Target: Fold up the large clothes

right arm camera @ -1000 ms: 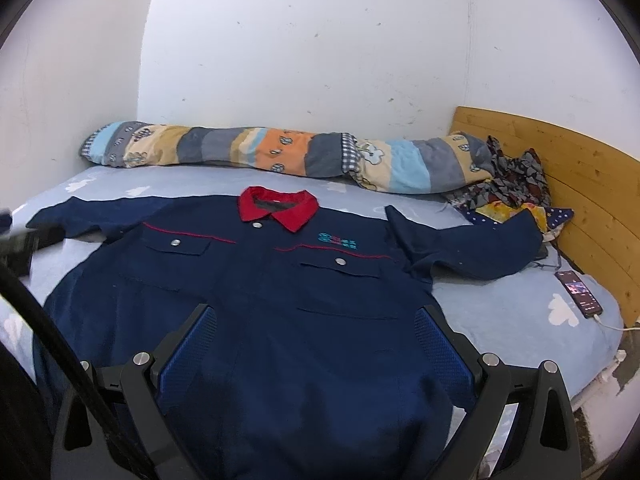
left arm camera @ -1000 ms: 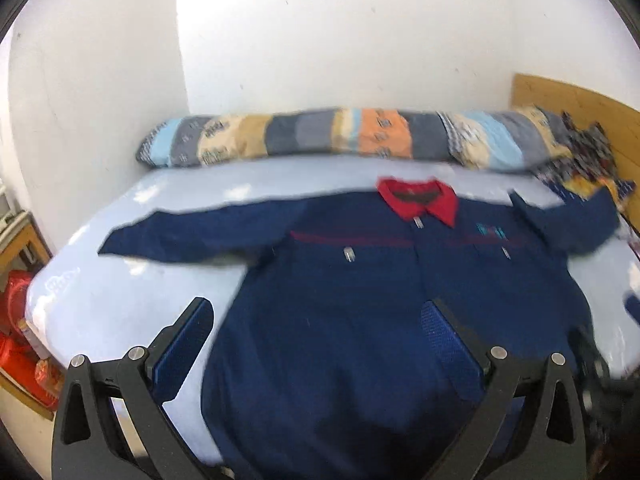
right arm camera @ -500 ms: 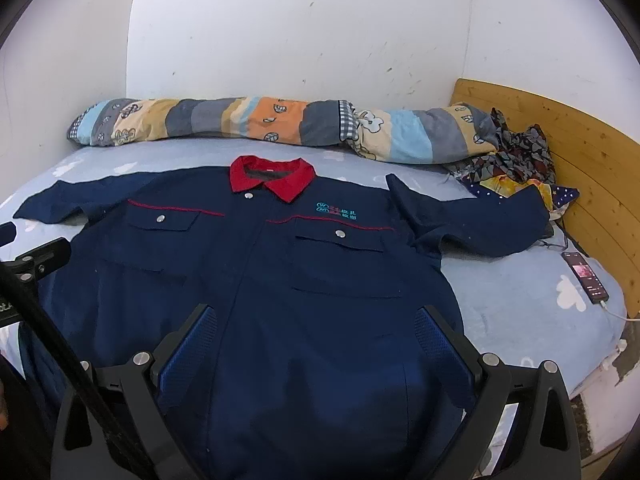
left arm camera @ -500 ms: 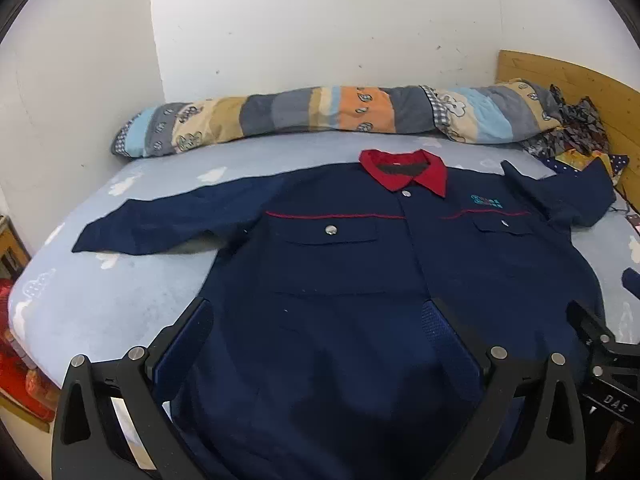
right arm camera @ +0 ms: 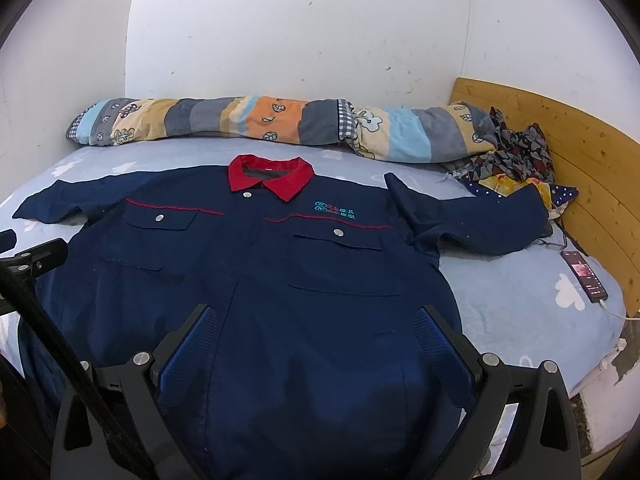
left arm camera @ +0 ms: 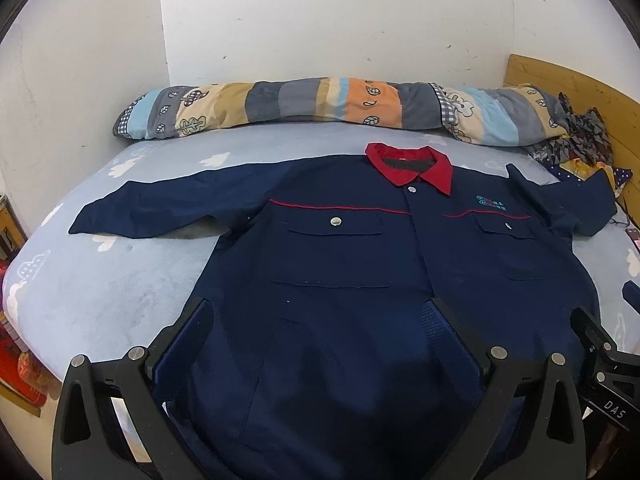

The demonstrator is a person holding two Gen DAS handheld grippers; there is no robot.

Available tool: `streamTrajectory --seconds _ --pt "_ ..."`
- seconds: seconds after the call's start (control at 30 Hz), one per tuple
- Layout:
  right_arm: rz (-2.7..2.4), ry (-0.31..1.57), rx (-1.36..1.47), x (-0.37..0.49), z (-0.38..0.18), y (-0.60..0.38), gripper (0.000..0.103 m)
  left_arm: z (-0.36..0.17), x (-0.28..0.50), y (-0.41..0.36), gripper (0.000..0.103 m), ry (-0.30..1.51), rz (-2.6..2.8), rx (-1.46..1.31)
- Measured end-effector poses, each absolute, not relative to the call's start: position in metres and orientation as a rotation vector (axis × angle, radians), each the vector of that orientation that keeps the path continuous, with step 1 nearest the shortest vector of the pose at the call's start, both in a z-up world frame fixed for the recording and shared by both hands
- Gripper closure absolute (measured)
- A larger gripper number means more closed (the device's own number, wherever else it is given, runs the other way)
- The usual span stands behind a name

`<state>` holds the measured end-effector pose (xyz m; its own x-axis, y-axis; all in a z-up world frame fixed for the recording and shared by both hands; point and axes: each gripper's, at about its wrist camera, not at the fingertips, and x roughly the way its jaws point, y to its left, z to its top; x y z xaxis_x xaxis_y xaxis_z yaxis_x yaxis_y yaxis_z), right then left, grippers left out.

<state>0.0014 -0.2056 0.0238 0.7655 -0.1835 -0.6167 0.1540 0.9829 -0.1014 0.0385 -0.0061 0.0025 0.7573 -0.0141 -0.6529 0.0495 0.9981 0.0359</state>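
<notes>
Navy jacket (left arm camera: pixel 344 264) lies flat, front up, on bed (left arm camera: pixel 100 288), sleeves out L & R. Left tongs (left arm camera: pixel 320 344) spread wide, empty, above hem's left-centre; right tongs (right arm camera: pixel 316 344) likewise agape, empty, over hem's right part. Neither visibly touches cloth.

A long striped patchwork quilt roll (right arm camera: pixel 280 126) lies along the white wall, a black phone (right arm camera: pixel 584 276) resting near the wooden headboard (right arm camera: pixel 580 152).
</notes>
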Motion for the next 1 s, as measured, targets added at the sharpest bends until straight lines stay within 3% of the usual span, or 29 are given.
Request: streamTrajectory --seconds 1.0 --pt "-0.187 0.67 -0.045 -0.0017 0.024 -0.205 0.002 0.0026 0.039 -0.0031 0.0 0.709 -0.024 0.053"
